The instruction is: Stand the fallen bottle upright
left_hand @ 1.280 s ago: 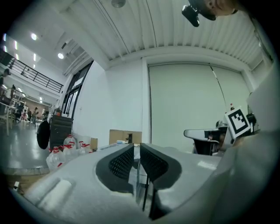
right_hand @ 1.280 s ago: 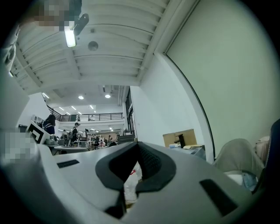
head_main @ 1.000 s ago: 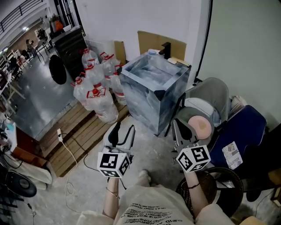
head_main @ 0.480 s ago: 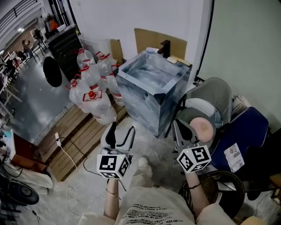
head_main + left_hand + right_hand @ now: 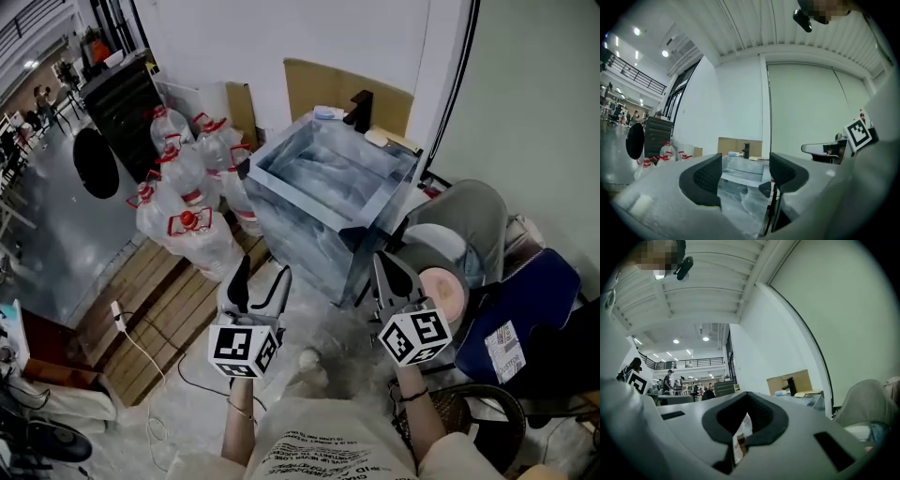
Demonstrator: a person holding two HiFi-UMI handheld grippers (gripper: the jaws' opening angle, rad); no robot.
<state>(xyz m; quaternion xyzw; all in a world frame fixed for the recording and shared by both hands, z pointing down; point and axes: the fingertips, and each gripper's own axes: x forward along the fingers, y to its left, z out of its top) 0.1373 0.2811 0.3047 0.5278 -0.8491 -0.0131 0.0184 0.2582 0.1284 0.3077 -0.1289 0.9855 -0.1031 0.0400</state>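
A bare concrete floor point(image 5: 352, 323) is running up to a white wall in the corner of a large hall. The left gripper point(image 5: 261, 274) is showing its jaws wide apart, having just been opening. Nothing is standing between its pads point(image 5: 708, 177), and only the scene ahead is showing through the gap. The right gripper point(image 5: 384, 264) is showing its jaws closed, tips meeting, with no object I can make out gripped between them. Both grippers are pointing level toward a marbled grey tank point(image 5: 281, 202) just ahead. On the tank's far rim, just left of a black tap point(image 5: 360, 108), a small pale-and-blue bottle point(image 5: 323, 112) is lying, seemingly on its side, well apart from both grippers. A cardboard sheet point(image 5: 342, 89) is leaning on the wall behind the tank. To the tank's left, large clear water jugs point(image 5: 192, 239) with red caps are crowding together beside a wooden pallet point(image 5: 155, 300). To its right, a grey chair point(image 5: 464, 211) is standing.
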